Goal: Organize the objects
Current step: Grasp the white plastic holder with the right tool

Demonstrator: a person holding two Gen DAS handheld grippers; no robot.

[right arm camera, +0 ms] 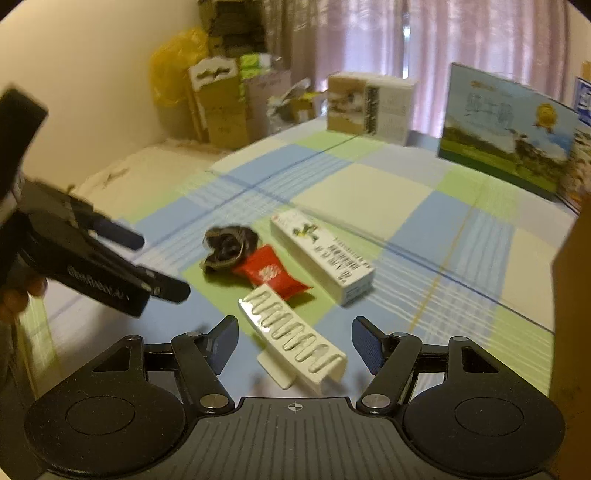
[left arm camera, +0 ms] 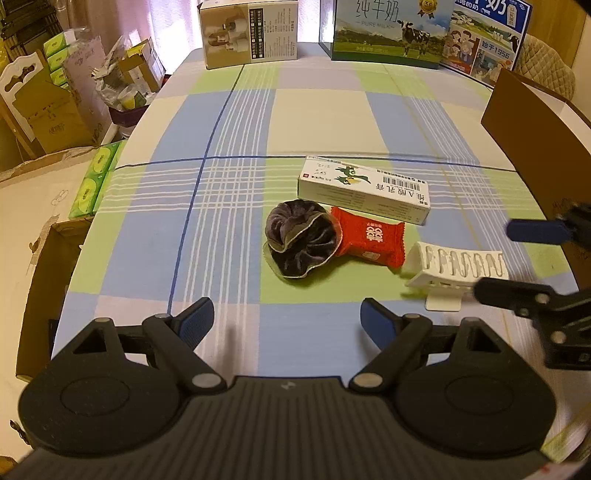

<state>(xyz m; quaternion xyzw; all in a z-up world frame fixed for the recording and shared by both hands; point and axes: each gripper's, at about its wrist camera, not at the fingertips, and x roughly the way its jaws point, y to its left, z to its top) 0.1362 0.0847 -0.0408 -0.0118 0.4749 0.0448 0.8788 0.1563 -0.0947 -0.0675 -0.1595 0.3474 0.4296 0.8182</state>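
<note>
The left gripper [left arm camera: 286,325], black with blue pads, hangs above the near edge of the checked blue, green and cream tablecloth [left arm camera: 207,229] with its jaws spread wide and nothing between them. The right gripper [right arm camera: 293,341] is likewise spread, and the near end of a white ribbed plastic hair clip [right arm camera: 295,341] lies on the cloth between and just ahead of its fingers, not touched by either pad as far as the view shows. Seen from the left wrist, that right gripper [left arm camera: 517,258] comes in from the right edge with the same clip [left arm camera: 458,267] at its fingertips. Just beyond the clip lies a red foil snack packet [left arm camera: 369,240], touching a dark purple velvet scrunchie [left arm camera: 301,242] on its left. Behind both, a long white cardboard medicine box with green birds printed on it [left arm camera: 364,192] lies flat. At the table's far edge stand a beige carton [left arm camera: 249,33] and a green milk carton showing a cow [left arm camera: 388,31]. A brown cardboard box [left arm camera: 535,140] stands at the right.
</note>
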